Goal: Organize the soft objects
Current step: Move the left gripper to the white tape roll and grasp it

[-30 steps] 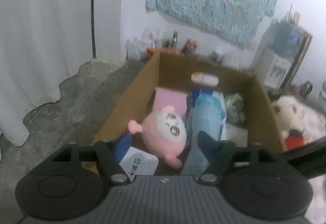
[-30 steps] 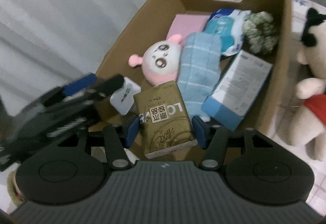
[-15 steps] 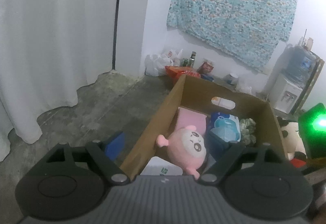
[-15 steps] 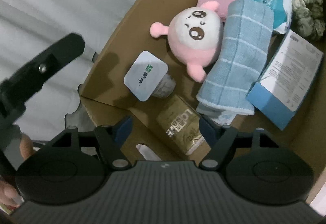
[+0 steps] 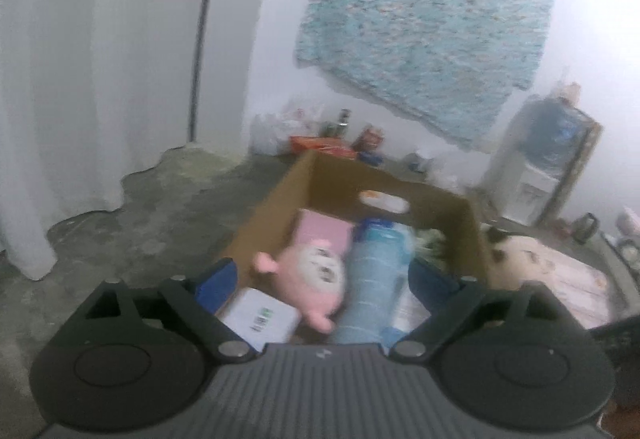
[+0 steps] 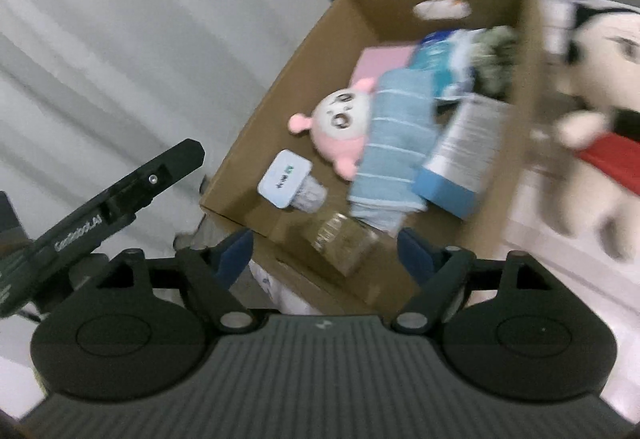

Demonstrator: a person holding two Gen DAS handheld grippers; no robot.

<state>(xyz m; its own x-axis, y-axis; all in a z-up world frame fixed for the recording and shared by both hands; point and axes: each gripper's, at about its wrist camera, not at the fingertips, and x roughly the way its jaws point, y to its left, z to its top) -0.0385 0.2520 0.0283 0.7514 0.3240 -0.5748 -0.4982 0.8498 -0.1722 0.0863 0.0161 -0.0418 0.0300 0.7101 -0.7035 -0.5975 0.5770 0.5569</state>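
An open cardboard box (image 6: 280,87) (image 5: 264,207) holds a pink round plush (image 6: 340,123) (image 5: 316,275), a rolled blue striped towel (image 6: 396,143) (image 5: 368,279), a gold tissue pack (image 6: 340,239), a small white pack (image 6: 286,179) (image 5: 260,315), a blue-white carton (image 6: 460,155) and a pink pad (image 6: 380,63). My right gripper (image 6: 326,255) is open and empty above the box's near edge. My left gripper (image 5: 324,279) is open and empty over the box; its body shows in the right wrist view (image 6: 100,215).
A large Mickey-style plush (image 6: 600,107) (image 5: 520,251) lies right of the box on a pale mat. White curtains (image 5: 80,79) hang on the left. Bags and bottles (image 5: 328,135) line the far wall. A water dispenser (image 5: 548,167) stands at the right.
My right gripper let go of the gold tissue pack, which now lies in the box, and drew back up. My left gripper rose, then came back nearer over the box.
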